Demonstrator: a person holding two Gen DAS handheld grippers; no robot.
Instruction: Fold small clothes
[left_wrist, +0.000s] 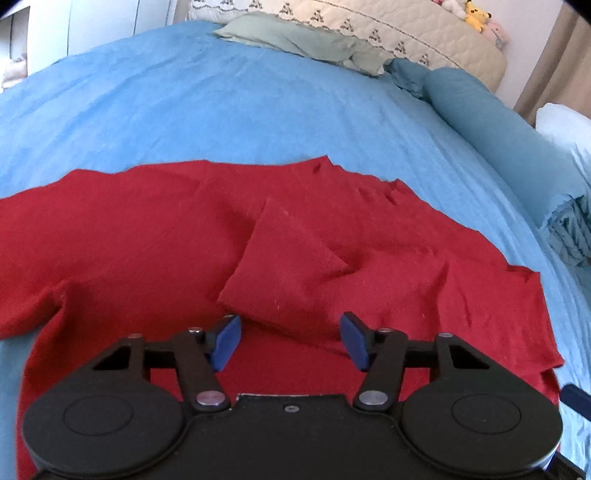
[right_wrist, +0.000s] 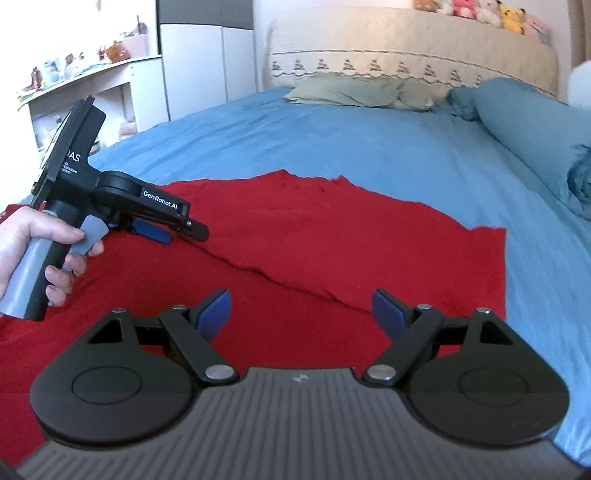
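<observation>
Red shirt (left_wrist: 258, 236) is lying spread on the blue bed (left_wrist: 184, 110), with one sleeve folded in over the body as a triangular flap. Left gripper (left_wrist: 291, 338) is hovering released over the near part of the shirt, blue pads (left_wrist: 227, 341) apart and grasping nothing; from the right wrist view it (right_wrist: 168, 232) is sitting in the left hand (right_wrist: 33, 247) above the shirt's left side. Right gripper (right_wrist: 301, 314) is likewise hanging released above the shirt (right_wrist: 332, 240), jaws wide, nothing between them.
</observation>
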